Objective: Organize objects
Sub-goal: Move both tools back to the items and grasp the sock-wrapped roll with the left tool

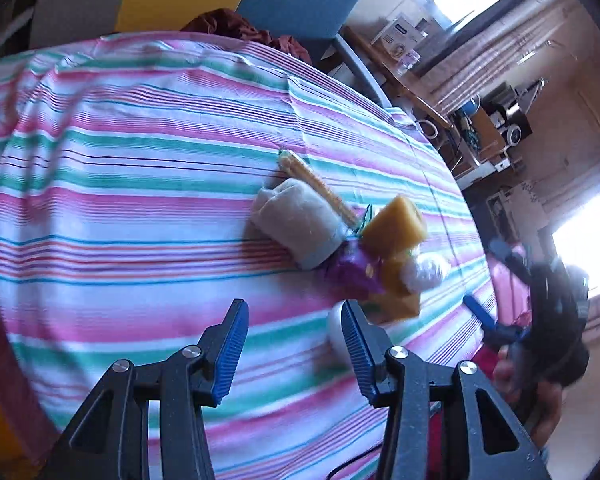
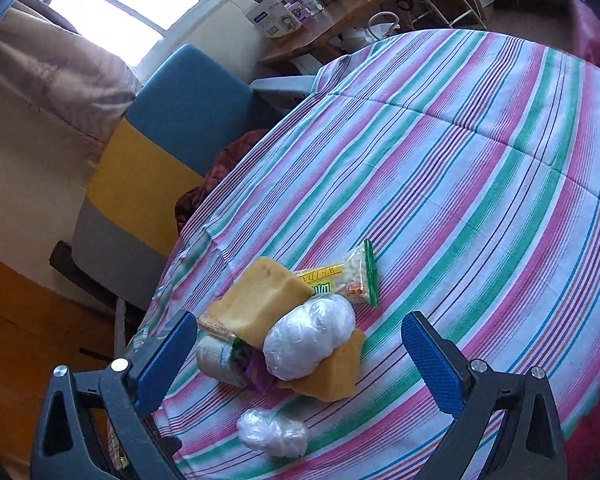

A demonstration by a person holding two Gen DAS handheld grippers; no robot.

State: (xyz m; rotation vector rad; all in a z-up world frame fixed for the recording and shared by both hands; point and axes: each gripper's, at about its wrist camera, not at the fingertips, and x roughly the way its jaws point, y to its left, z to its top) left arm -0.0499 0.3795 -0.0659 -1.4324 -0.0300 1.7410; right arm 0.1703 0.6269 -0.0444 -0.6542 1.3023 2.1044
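Surface: striped cloth (image 2: 480, 184) in pink, green and white over a table; blue and yellow cushions and a window lie beyond its far edge.
Cluster: yellow sponge block (image 2: 260, 300), white plastic-wrapped bundle (image 2: 310, 338), flat yellow sponge (image 2: 336, 376) under the bundle, grey-white fabric roll (image 2: 216, 356), purple wrapper (image 2: 260, 372) and snack packet (image 2: 352, 276), heaped together near the cloth's left edge in the right wrist view.
Stray item: small clear-wrapped bundle (image 2: 272, 434), just apart from the heap, nearer the cloth's near edge.
Right gripper (image 2: 300, 356): jaws spread wide, nothing gripped; the heap sits between and ahead of the blue pads, untouched.
Left gripper (image 1: 296, 344): jaws released partway, empty; bare cloth lies between them, the heap ahead and beside the right-hand pad.
Also seen: corn cob (image 1: 316, 184) against the fabric roll in the left wrist view.
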